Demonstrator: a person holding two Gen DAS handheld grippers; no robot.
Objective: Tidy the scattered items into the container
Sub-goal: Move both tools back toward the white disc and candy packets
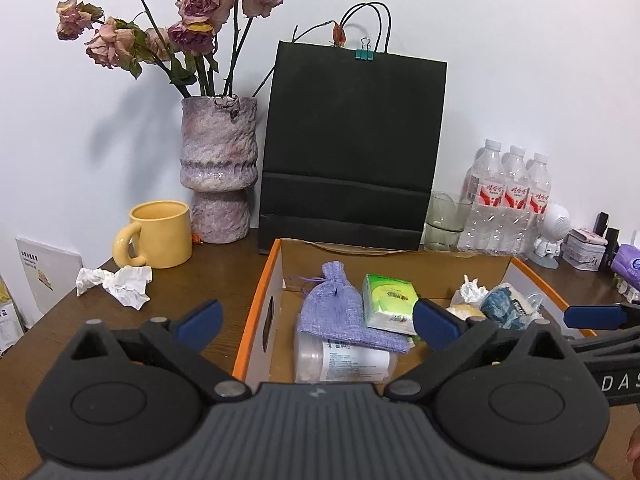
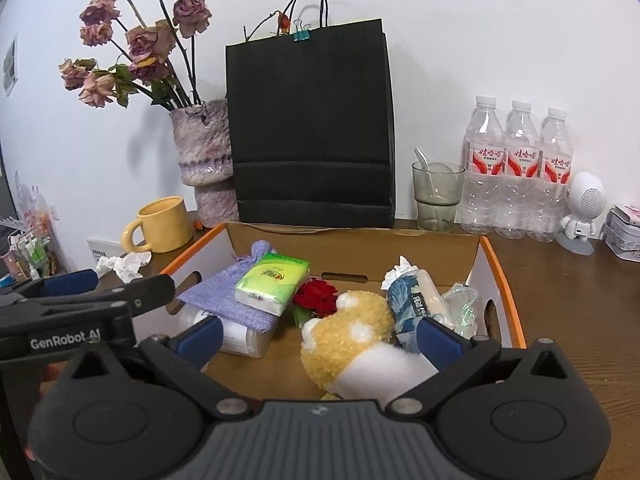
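A cardboard box (image 1: pixel 253 312) with an orange rim holds a lilac pouch (image 1: pixel 340 312), a green tissue pack (image 1: pixel 390 304), a clear jar (image 1: pixel 340 364), a blue patterned packet (image 1: pixel 504 308), a red rose (image 2: pixel 316 296) and a yellow and white plush toy (image 2: pixel 352 340). My left gripper (image 1: pixel 318 326) hovers open over the box's left half with nothing between its pads. My right gripper (image 2: pixel 320 338) stands open above the plush toy, not pressing on it. A crumpled white tissue (image 1: pixel 116 284) lies on the table left of the box.
Behind the box stand a black paper bag (image 1: pixel 352 148), a vase of dried roses (image 1: pixel 218 168), a yellow mug (image 1: pixel 160 236), a glass (image 2: pixel 436 196) and three water bottles (image 2: pixel 516 172). A small white figure (image 2: pixel 584 208) and tins sit at the far right.
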